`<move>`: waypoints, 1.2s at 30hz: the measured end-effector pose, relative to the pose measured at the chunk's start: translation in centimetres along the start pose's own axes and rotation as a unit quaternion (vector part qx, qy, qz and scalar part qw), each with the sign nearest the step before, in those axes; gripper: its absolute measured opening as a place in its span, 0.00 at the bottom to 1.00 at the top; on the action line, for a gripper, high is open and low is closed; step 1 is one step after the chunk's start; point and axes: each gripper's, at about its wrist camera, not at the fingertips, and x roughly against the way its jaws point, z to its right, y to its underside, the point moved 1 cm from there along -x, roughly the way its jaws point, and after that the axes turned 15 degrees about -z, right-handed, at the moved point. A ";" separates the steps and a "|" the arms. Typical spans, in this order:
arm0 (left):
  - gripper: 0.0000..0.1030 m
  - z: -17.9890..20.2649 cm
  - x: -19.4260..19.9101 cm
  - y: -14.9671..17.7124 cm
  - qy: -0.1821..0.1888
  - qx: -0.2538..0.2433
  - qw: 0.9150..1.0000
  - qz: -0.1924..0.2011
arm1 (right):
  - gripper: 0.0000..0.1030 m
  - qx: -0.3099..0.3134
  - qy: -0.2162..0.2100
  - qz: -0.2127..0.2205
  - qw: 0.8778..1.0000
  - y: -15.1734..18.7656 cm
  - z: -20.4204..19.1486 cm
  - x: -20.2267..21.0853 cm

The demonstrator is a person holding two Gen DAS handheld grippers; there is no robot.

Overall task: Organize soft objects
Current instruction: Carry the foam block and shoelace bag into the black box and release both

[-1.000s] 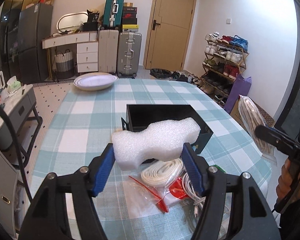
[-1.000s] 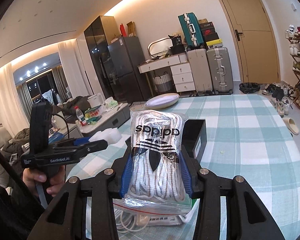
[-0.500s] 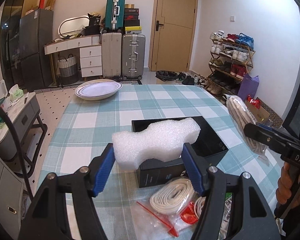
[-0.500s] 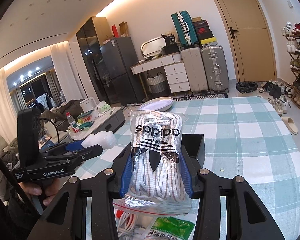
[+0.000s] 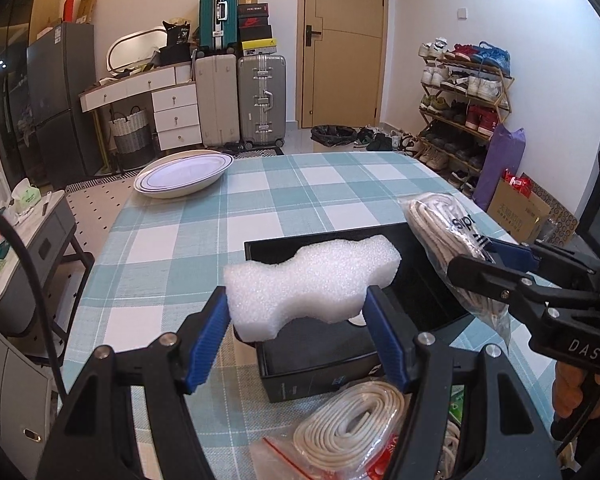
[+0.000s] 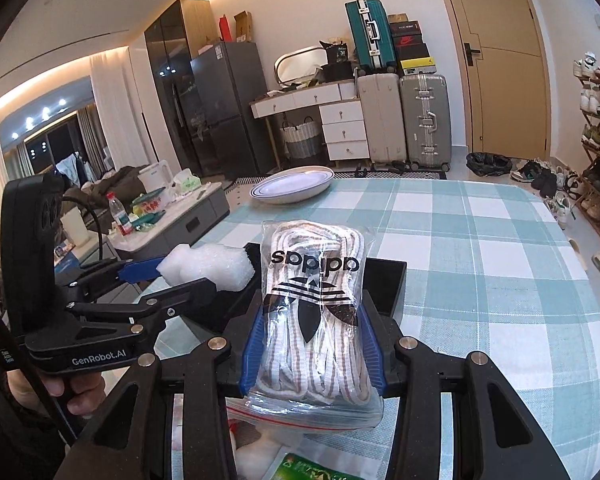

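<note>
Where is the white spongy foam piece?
In the left wrist view, the foam piece is squeezed between the left tongs, held above the black box.

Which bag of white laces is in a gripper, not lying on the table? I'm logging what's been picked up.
The adidas-printed lace bag, clamped in the right gripper above the black box. The other bag of coiled white laces lies on the tablecloth.

White oval plate [image 5: 184,174] at 11 o'clock on checked table [image 5: 284,192]; suitcases [image 5: 240,100] at 12 o'clock; shoe rack [image 5: 464,96] at 2 o'clock; fridge [image 6: 224,108] far left.
</note>
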 end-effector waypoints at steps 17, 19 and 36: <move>0.65 1.2 -3.1 -0.6 -0.036 -0.039 0.998 -0.018 | 0.42 0.058 0.056 -0.040 0.996 -1.2 -0.4 -4.1; 0.66 1.4 -3.3 -0.7 -0.040 -0.047 0.998 -0.020 | 0.42 0.067 0.059 -0.045 0.995 -1.2 -0.5 -4.4; 1.00 0.5 -0.2 0.2 0.005 -0.039 0.999 0.003 | 0.99 0.065 0.060 -0.015 0.996 -0.3 0.2 -1.1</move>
